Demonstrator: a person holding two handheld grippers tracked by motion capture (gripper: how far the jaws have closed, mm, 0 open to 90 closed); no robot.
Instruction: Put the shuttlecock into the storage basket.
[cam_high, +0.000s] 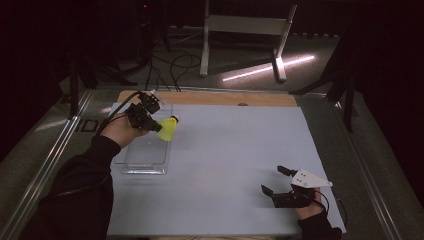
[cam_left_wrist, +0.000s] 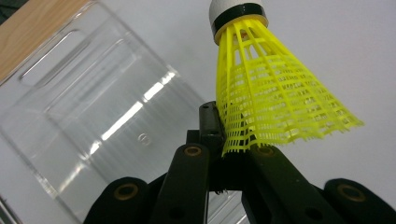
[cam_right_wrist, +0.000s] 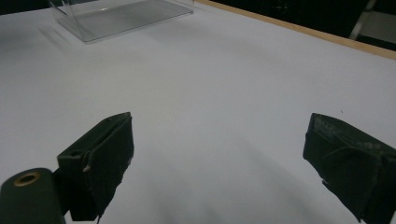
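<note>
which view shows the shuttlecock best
The left gripper view: the shuttlecock is close, its yellow mesh skirt pinched in the left claw. The high view shows it small by the clear box.

Open white mat (cam_high: 235, 160) across the middle and right, free to cross. Blocked at far left by a clear plastic tray (cam_high: 145, 155) (upright walls, lying near the mat's left edge), shuttlecock (cam_high: 169, 129) held over its right rim.

White frame (cam_high: 245, 24) and cables (cam_high: 173, 64) (on the floor) behind table (cam_high: 240, 145).
</note>
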